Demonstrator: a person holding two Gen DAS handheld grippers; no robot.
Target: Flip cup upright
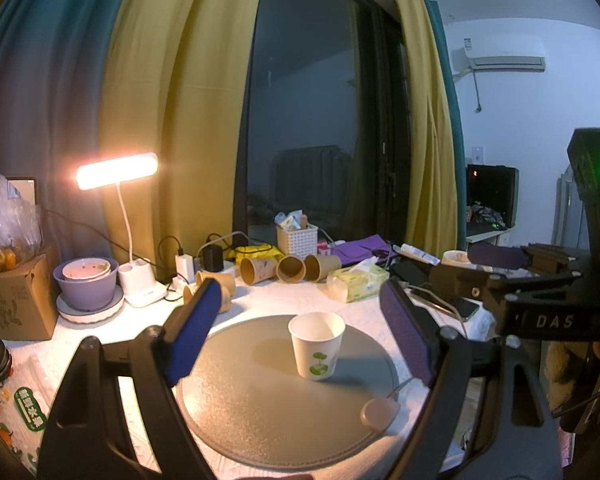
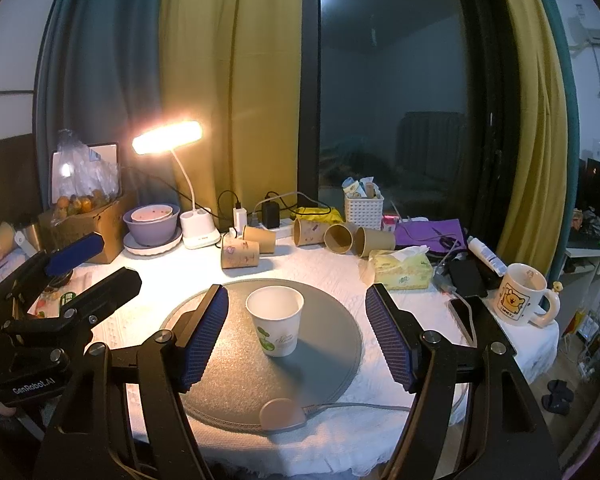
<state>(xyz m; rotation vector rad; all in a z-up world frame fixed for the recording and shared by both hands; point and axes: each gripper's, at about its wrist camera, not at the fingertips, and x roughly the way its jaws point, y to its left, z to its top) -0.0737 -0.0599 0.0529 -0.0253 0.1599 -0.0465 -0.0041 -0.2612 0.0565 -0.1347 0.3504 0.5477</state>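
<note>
A white paper cup [image 1: 317, 345] with a green leaf print stands upright, mouth up, on a round grey mat [image 1: 260, 400]. It also shows in the right wrist view [image 2: 276, 321] on the same mat [image 2: 236, 376]. My left gripper [image 1: 300, 332] is open, its blue pads wide apart either side of the cup, not touching it. My right gripper [image 2: 298, 332] is open too, the cup between its pads but nearer the left one, untouched. Each gripper appears at the other view's edge.
Several brown paper cups [image 2: 342, 238] lie on their sides at the back of the table. A lit desk lamp [image 2: 168, 138], purple bowl [image 2: 152, 220], white basket [image 2: 363, 210], tissue pack [image 2: 400, 270], phone [image 2: 470, 312] and cartoon mug [image 2: 522, 294] surround the mat.
</note>
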